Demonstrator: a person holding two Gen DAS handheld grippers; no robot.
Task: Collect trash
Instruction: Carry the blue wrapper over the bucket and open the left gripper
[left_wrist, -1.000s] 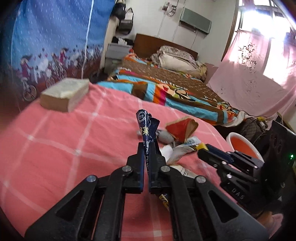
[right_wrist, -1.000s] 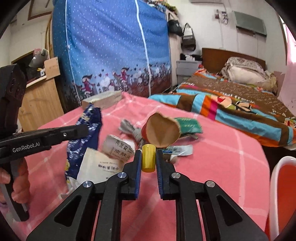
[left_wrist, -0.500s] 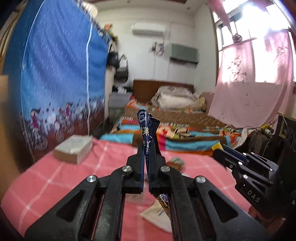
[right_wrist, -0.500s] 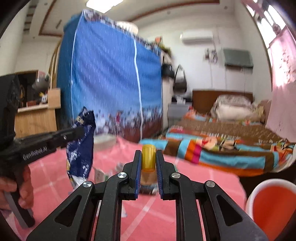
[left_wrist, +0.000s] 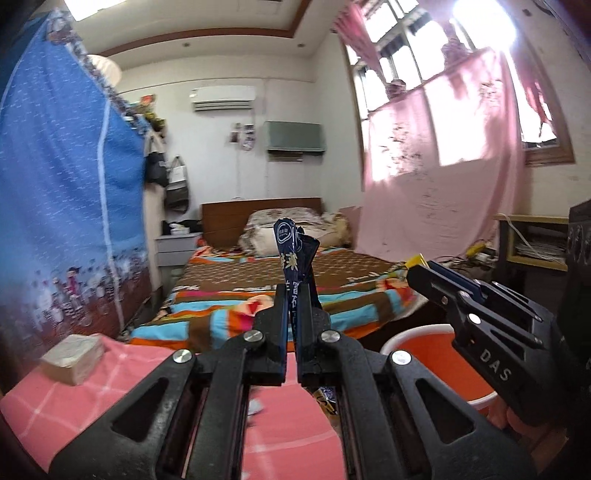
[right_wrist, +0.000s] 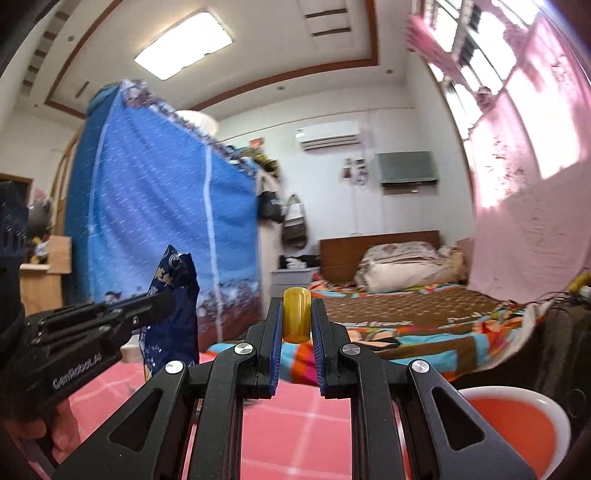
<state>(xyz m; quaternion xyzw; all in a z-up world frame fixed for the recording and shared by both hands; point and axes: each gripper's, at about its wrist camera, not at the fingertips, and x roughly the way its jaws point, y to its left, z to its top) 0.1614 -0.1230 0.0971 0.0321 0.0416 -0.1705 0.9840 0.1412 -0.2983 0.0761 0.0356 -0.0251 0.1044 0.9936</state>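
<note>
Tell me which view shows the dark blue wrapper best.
The right wrist view: the dark blue wrapper shows broadside, hanging from the left gripper. The left wrist view sees it edge-on, a narrow strip between shut jaws.

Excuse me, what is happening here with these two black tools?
A person is collecting trash with handheld tongs. The left tongs are shut on a dark blue wrapper. The right tongs are shut on a small yellow cylinder. Both are raised above the pink table, beside an orange bin.
</note>
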